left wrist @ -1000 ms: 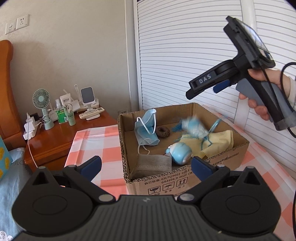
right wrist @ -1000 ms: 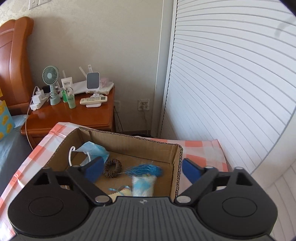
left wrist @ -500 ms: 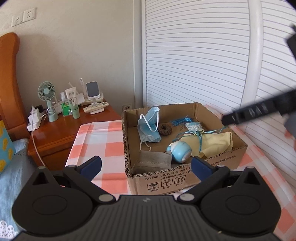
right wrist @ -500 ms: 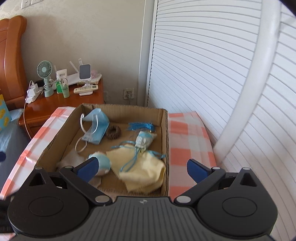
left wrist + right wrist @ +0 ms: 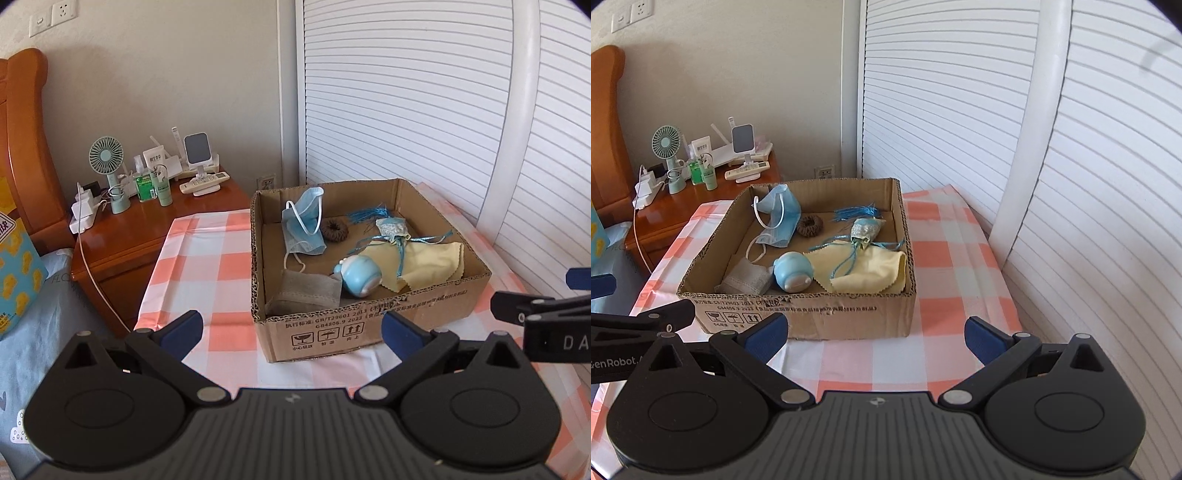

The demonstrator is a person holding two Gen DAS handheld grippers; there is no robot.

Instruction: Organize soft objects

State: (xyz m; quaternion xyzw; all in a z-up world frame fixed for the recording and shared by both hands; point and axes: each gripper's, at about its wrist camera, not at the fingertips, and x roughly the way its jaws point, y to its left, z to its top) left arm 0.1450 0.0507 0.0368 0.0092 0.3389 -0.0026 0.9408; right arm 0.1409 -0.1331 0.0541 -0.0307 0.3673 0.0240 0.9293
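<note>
A wooden nightstand (image 5: 147,236) was seen beside the checked tablecloth (image 5: 207,258); on it a green desk fan (image 5: 107,162), a green bottle (image 5: 145,184), a remote control (image 5: 204,181) and a white charger (image 5: 83,210) were set before white louvered doors (image 5: 406,92)

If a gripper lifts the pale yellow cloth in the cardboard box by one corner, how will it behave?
The pale yellow cloth lies thin and rumpled, so it will probably hang limp and weigh little. A blue-tasselled small pouch rests at its far edge, cords trailing over it, so those may drag along. Both grippers are open, short of the cardboard box.
</note>
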